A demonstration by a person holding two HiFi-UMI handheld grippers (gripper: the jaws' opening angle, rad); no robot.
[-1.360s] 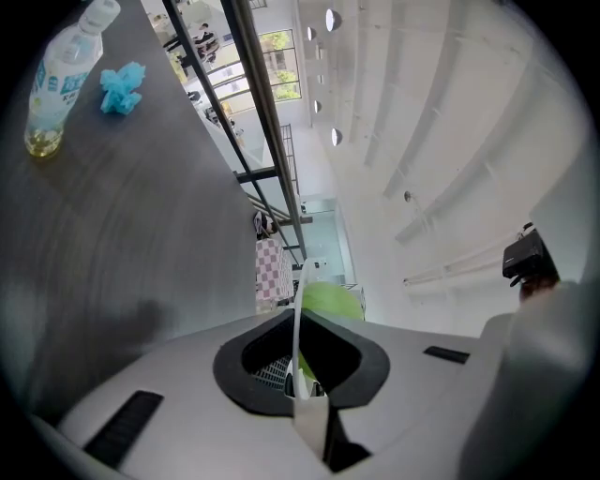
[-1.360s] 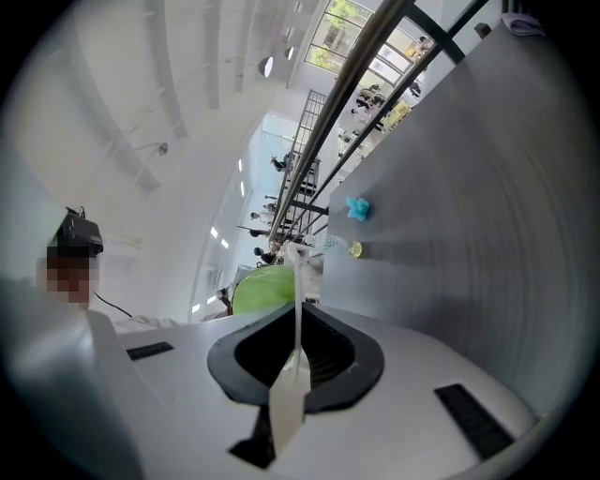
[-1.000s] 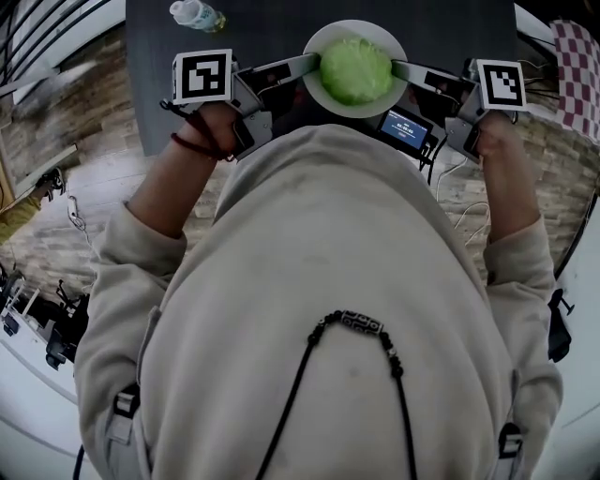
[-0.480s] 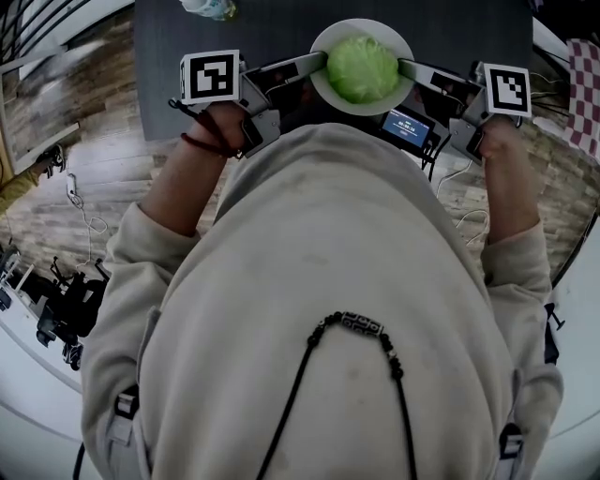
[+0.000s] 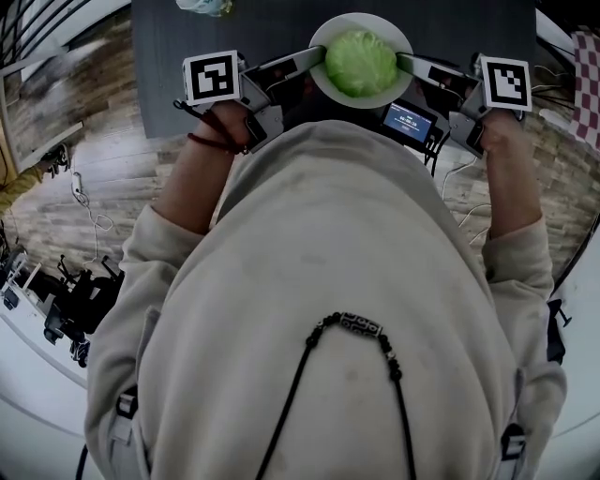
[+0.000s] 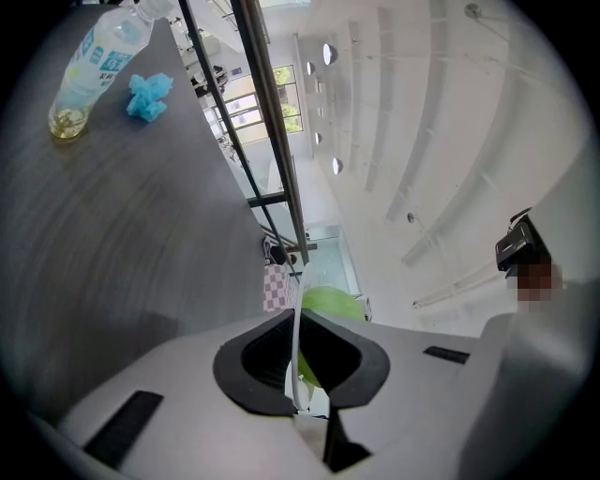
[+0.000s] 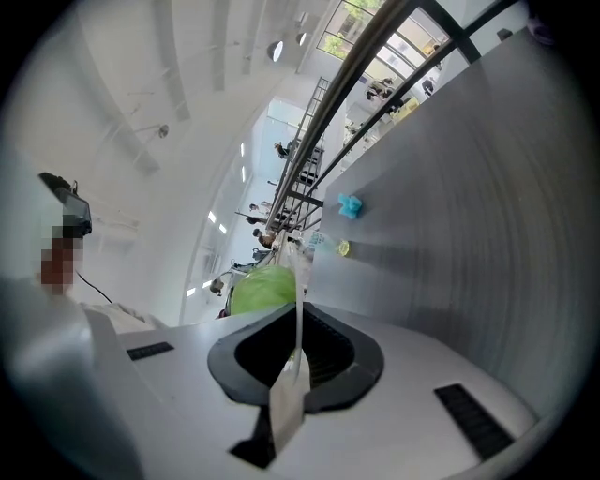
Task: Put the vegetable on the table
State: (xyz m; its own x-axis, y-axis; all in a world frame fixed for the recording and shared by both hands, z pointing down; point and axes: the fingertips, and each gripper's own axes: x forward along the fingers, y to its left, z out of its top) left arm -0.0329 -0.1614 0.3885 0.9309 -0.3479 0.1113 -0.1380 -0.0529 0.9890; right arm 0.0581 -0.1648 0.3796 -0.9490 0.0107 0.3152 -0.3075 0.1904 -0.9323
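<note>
A white plate [image 5: 361,21] holding one green lettuce head [image 5: 361,63] hangs over the dark surface's [image 5: 234,28] near edge. The left tool [image 5: 317,58] is clamped on its left rim, the right tool [image 5: 405,64] on its right. Far left lies a bottle [image 6: 94,61] with a little yellowish liquid.

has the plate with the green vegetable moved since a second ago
No. The plate sits just as far right of the bottle on the table as before; only the camera shifted.

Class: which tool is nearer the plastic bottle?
Left. The left tool grips the plate on the side toward the bottle; the right tool grips its opposite rim.
</note>
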